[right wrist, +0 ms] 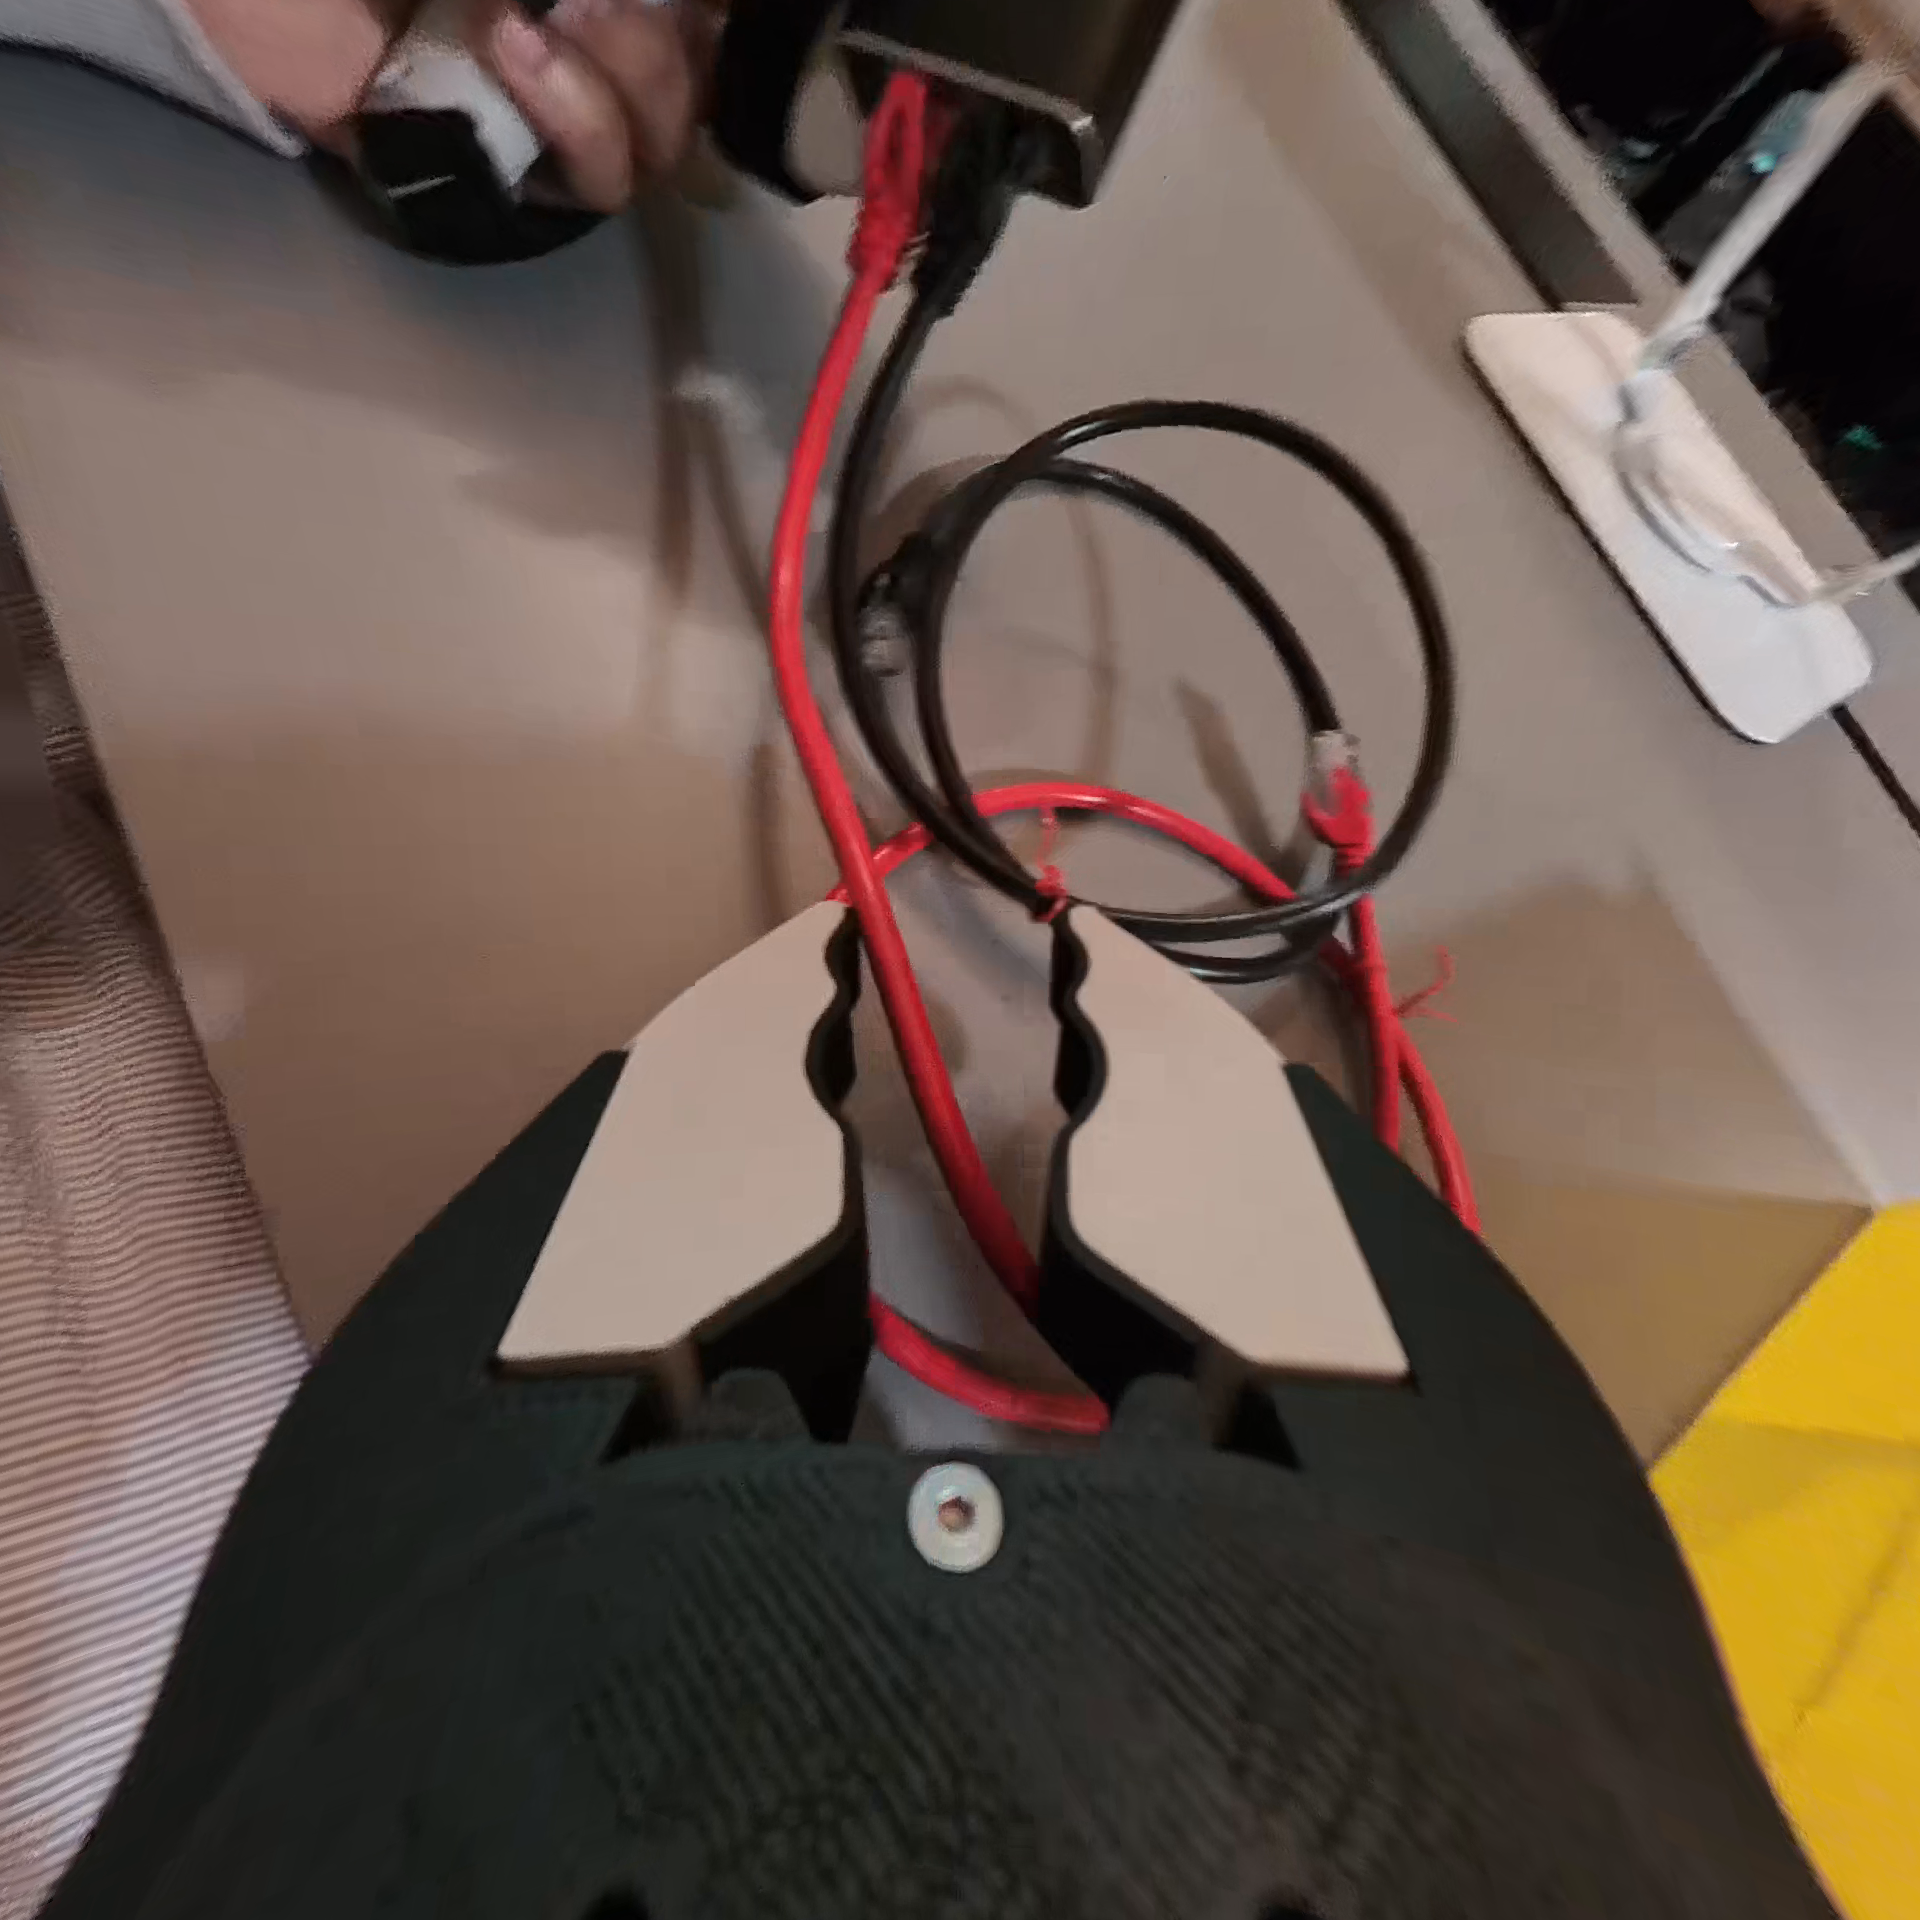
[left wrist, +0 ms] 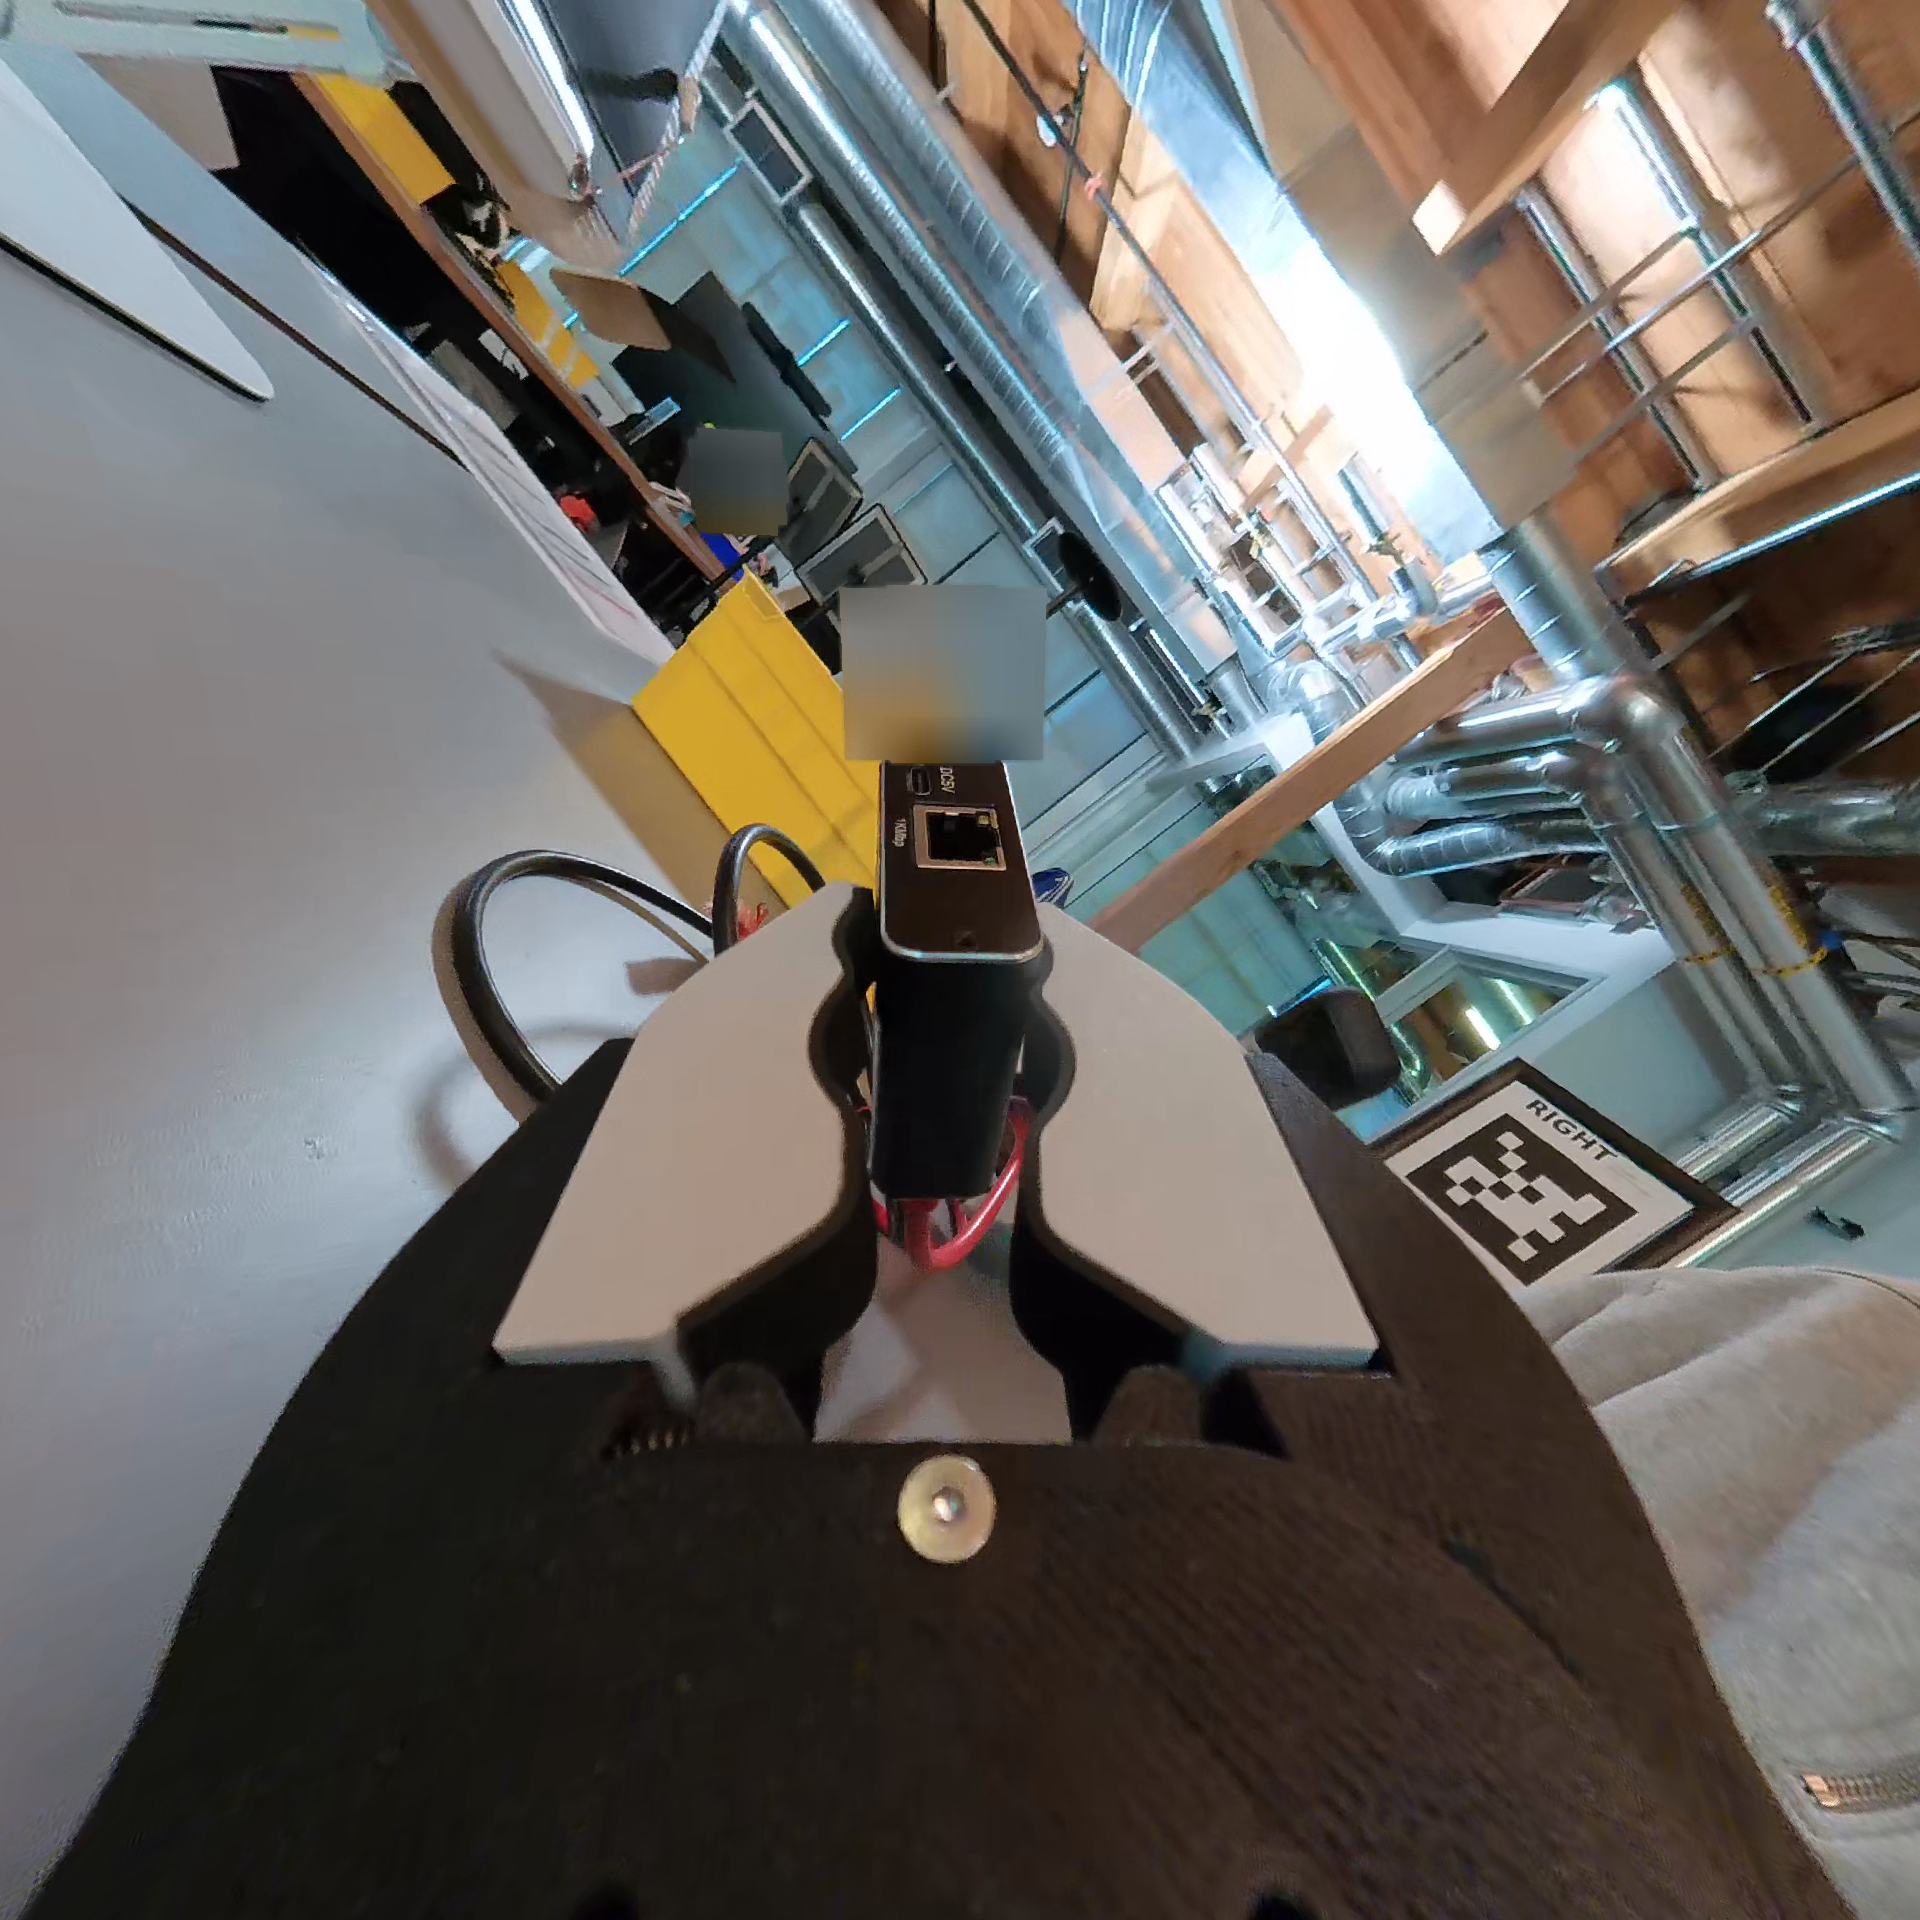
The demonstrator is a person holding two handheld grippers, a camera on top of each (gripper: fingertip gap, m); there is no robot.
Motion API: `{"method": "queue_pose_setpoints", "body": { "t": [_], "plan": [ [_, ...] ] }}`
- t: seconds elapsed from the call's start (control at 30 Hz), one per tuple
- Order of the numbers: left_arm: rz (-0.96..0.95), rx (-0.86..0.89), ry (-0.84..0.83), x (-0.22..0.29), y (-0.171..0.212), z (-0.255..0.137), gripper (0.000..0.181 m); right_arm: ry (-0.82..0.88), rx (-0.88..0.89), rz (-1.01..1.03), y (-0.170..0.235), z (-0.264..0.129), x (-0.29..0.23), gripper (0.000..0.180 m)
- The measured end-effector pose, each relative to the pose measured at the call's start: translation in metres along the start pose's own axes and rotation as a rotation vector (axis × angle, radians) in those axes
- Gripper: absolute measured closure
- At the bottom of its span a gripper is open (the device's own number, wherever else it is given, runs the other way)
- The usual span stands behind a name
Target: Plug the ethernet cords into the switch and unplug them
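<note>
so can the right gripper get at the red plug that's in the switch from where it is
Probably yes. The right gripper is open and holds nothing, and the red plug sits in the switch straight ahead. Only the red cord running between its fingers and the black cord alongside crowd the way.

Switch [right wrist: 966, 94] cut by the top edge, its ports behind the red cord [right wrist: 821, 540] and black cord [right wrist: 1195, 665] plugs.
</note>
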State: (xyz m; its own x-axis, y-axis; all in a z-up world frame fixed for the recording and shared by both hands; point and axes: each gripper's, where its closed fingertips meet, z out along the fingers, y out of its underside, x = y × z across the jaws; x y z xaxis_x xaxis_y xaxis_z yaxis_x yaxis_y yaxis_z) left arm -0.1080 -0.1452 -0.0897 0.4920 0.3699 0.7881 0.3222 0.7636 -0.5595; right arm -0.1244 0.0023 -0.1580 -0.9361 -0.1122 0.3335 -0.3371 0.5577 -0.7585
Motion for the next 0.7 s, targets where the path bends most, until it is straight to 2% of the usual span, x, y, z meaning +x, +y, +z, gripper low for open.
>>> {"method": "queue_pose_setpoints", "body": {
  "t": [0.13, 0.23, 0.4, 0.57, 0.63, 0.7],
  "plan": [
    [-0.027, 0.052, -0.021, -0.003, -0.007, -0.004, 0.157, -0.041, 0.088, 0.134, -0.01, -0.003, 0.002, 0.122],
    [-0.032, 0.097, -0.01, -0.002, -0.011, -0.007, 0.156, -0.083, 0.237, 0.142, -0.04, -0.012, -0.009, 0.113],
    [0.024, 0.125, -0.022, 0.002, -0.011, -0.006, 0.156, -0.153, 0.487, 0.243, -0.08, -0.034, -0.018, 0.121],
    [-0.031, 0.112, 0.078, 0.018, 0.003, 0.005, 0.156, -0.177, 0.477, 0.409, -0.09, -0.019, -0.023, 0.135],
    [-0.018, 0.082, 0.113, 0.026, 0.011, 0.012, 0.155, -0.159, 0.457, 0.479, -0.09, -0.013, -0.018, 0.144],
    [0.005, 0.053, 0.14, 0.032, 0.019, 0.018, 0.155, -0.193, 0.475, 0.569, -0.092, -0.012, -0.014, 0.146]
  ]
}}
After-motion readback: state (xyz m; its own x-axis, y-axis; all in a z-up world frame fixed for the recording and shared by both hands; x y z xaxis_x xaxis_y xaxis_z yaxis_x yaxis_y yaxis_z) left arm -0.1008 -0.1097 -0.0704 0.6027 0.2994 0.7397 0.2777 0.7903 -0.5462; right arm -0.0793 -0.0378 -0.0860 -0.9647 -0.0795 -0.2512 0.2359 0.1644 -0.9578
